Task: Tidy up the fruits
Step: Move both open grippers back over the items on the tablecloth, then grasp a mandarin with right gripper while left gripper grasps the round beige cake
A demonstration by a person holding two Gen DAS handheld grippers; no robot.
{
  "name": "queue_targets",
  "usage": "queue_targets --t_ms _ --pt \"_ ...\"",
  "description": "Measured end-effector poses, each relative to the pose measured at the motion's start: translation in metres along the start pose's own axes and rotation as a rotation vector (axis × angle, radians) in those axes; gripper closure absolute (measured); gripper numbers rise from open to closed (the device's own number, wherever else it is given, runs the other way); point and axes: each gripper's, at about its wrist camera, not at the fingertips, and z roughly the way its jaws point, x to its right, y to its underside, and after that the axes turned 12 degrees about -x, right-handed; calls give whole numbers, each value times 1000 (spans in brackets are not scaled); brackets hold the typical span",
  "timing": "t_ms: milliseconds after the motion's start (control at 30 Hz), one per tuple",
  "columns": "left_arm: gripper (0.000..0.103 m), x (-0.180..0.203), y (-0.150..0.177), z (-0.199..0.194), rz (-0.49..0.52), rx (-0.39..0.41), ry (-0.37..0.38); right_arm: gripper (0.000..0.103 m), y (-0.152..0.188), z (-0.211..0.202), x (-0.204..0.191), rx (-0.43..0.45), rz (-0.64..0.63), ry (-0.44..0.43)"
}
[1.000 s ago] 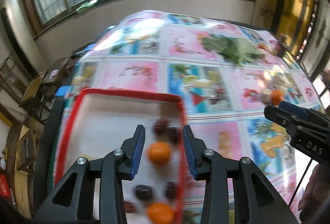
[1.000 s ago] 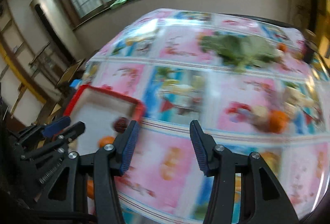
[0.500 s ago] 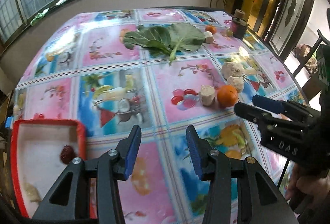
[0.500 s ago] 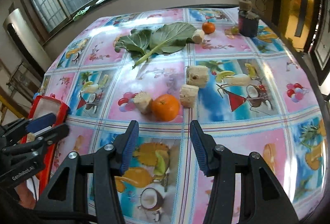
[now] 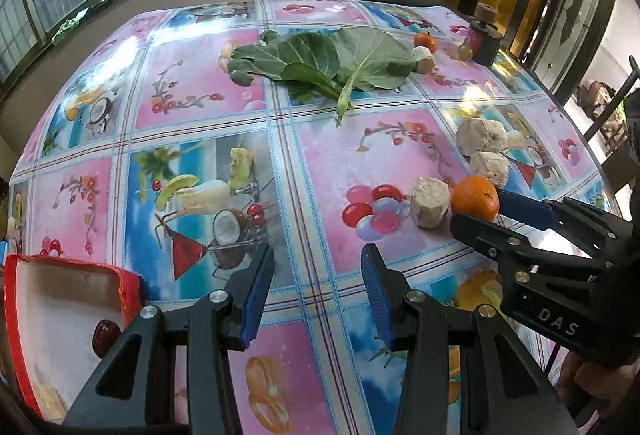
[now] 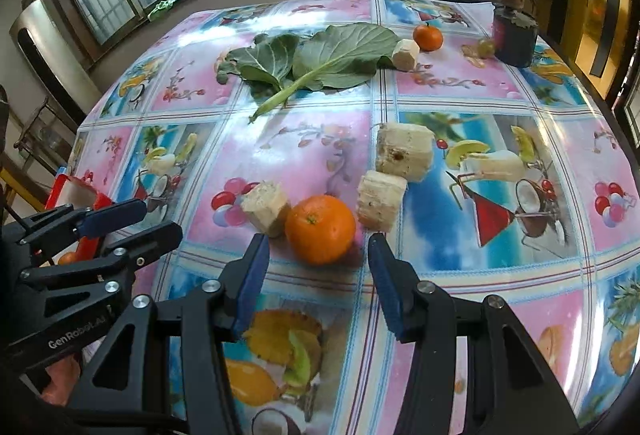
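Mandarin orange (image 6: 321, 229) sits on the tabletop (image 6: 460, 91), just ahead of the right hand-held gripper (image 6: 316, 251); its two blue pads (image 6: 253, 277) stand apart with a moderate gap, one on either side of the fruit's near edge, not touching it; nothing held. Pale peeled chunk (image 6: 267, 209) touches the orange on its left; a second chunk (image 6: 380, 201) lies just beside it on the right; a larger chunk (image 6: 404, 153) sits behind that one. Second, smaller mandarin (image 6: 428, 37) rests far back, beside another pale chunk (image 6: 405, 53) and large green leaves (image 6: 320, 61); dark jar with cork-like top (image 6: 513, 35) stands at the far right corner, a green grape (image 6: 485, 47) just beside it. Left hand-held gripper (image 5: 318, 275) hovers over bare patterned cloth, its jaws having just been opening; now moderately apart, nothing between them. Red-rimmed white tray (image 5: 60, 299) lies at the tabletop's left edge; a dark red date (image 5: 105, 331) rests inside it.
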Motion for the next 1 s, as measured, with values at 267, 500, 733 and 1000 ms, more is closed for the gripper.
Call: queue_targets --t_ms 267,500,733,1000 --pt "58 11 -9 4 50 -8 42 50 -9 9 -3 -6 -20 29" --pt "51 29 -14 2 104 0 96 64 -7 6 4 -12 -6 16" --pt "51 55 -28 15 116 -8 74 64 13 -12 27 7 49 -1" --pt "51 65 -35 30 77 -15 50 64 21 -21 46 15 96 -28"
